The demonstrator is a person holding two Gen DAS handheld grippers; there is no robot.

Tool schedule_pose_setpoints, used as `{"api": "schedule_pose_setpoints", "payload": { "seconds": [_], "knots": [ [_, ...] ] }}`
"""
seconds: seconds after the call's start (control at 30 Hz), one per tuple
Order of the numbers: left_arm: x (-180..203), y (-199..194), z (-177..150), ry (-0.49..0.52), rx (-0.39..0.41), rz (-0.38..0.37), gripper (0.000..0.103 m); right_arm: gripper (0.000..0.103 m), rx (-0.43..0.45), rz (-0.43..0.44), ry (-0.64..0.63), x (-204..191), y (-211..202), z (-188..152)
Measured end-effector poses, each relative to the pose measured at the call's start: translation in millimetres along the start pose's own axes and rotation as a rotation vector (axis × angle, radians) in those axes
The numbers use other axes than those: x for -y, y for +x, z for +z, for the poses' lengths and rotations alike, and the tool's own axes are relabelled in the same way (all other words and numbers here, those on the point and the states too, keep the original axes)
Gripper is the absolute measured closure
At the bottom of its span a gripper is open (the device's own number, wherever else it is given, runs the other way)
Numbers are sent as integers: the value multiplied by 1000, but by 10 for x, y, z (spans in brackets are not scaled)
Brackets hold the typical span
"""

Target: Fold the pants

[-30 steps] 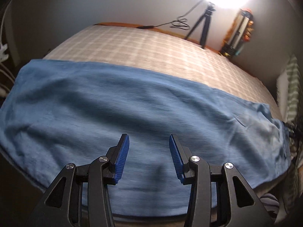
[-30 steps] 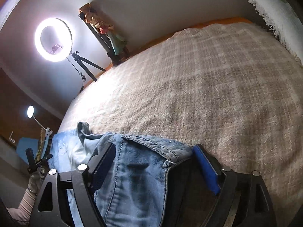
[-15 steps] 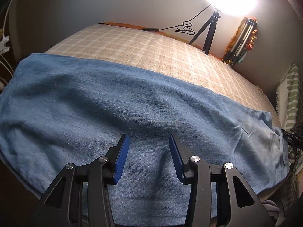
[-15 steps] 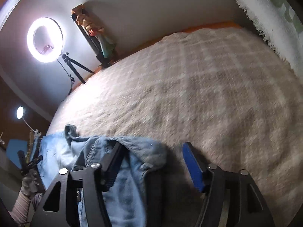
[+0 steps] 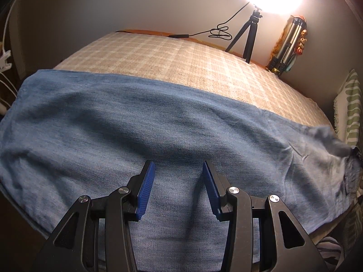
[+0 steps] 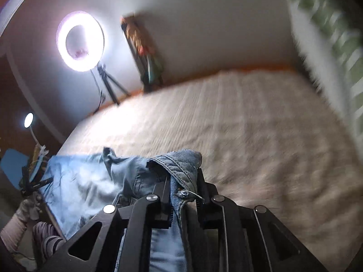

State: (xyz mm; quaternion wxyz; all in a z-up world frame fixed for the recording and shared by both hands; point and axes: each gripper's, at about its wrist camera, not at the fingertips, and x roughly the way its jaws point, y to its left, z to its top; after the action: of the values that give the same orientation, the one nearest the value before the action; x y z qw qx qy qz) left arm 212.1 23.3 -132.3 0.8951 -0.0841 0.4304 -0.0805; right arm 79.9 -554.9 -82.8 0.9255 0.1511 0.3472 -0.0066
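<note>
The pants (image 5: 158, 136) are spread across the checked bed (image 5: 181, 63). The left gripper (image 5: 177, 181) is held wide apart above them, empty; the waistband (image 6: 181, 165) is clamped by the right gripper (image 6: 183, 181)

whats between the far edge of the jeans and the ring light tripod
In the left wrist view, only bare checked blanket lies between the jeans and the tripod; a black cable runs along the wall behind.
</note>
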Motion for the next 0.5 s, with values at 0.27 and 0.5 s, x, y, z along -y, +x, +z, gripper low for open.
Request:
{"api": "schedule_pose_setpoints", "payload": {
  "seconds": [0.27,0.5],
  "knots": [
    [-26,-4,7,-9,8,-10,61,71,-127,-160,29,140,396,-62],
    [-34,-10,-19,-28,28,-17,60,55,-64,-290,-179,-380,63,224]
  ]
}}
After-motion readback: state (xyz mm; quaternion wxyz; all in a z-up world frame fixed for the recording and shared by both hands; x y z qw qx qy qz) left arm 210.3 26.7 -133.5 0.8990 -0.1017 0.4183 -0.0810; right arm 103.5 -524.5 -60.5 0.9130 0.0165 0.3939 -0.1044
